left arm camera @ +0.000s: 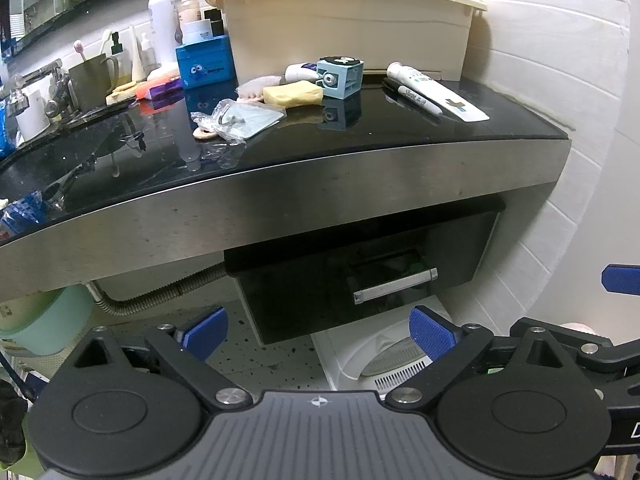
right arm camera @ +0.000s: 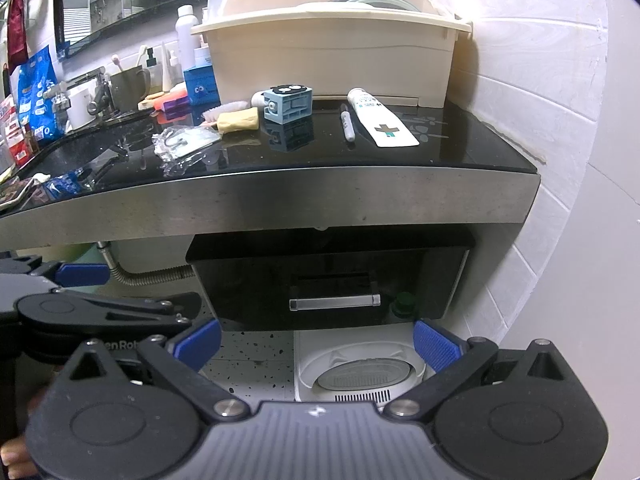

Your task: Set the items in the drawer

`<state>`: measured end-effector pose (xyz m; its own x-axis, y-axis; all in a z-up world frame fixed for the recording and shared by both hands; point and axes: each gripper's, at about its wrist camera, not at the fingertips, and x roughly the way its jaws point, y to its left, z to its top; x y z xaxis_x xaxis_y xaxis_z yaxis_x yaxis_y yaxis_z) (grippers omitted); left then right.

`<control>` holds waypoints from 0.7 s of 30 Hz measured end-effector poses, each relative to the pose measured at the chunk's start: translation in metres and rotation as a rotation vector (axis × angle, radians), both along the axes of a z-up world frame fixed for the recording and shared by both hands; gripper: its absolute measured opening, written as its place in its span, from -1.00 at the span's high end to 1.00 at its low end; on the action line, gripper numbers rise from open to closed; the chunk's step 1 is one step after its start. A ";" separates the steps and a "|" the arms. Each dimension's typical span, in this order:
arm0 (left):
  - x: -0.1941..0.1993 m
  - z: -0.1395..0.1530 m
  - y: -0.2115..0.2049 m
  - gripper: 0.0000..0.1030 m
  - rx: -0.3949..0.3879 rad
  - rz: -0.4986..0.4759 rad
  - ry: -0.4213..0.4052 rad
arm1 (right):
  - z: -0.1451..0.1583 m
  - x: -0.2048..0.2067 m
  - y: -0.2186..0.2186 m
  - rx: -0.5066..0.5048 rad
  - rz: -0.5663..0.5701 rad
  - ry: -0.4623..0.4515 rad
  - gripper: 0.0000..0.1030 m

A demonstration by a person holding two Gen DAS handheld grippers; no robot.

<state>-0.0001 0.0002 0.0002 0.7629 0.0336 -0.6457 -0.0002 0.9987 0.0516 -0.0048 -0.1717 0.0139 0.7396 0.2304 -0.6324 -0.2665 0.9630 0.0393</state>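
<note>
A black drawer [left arm camera: 352, 276] with a silver handle [left arm camera: 394, 285] hangs shut under the black countertop [left arm camera: 360, 136]; it also shows in the right wrist view [right arm camera: 332, 280], handle [right arm camera: 334, 302]. On the counter lie a white tube [left arm camera: 436, 91], a marker [left arm camera: 416, 100], a blue block toy [left arm camera: 340, 78], a yellow sponge [left arm camera: 294, 94] and a plastic bag with a hook [left arm camera: 236, 120]. My left gripper [left arm camera: 318, 334] is open and empty, below and in front of the drawer. My right gripper [right arm camera: 318, 344] is open and empty, also low before the drawer.
A beige dish bin [left arm camera: 348, 24] stands at the counter's back. Bottles, a cup [left arm camera: 90, 82] and a faucet [left arm camera: 36, 84] crowd the left. A white appliance [right arm camera: 360, 372] sits on the floor under the drawer. A tiled wall [left arm camera: 560, 160] bounds the right.
</note>
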 end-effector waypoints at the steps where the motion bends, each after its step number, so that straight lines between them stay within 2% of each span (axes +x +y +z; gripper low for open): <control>1: 0.000 0.000 0.000 -0.91 -0.002 0.001 0.001 | 0.000 0.000 0.000 0.000 0.000 0.000 -1.00; 9: 0.004 0.005 -0.003 -0.92 0.012 -0.003 0.011 | 0.002 0.000 0.000 0.005 -0.003 0.003 -1.00; 21: 0.002 0.005 -0.005 -0.91 0.028 -0.020 -0.018 | 0.004 0.000 -0.003 0.013 0.000 0.000 -1.00</control>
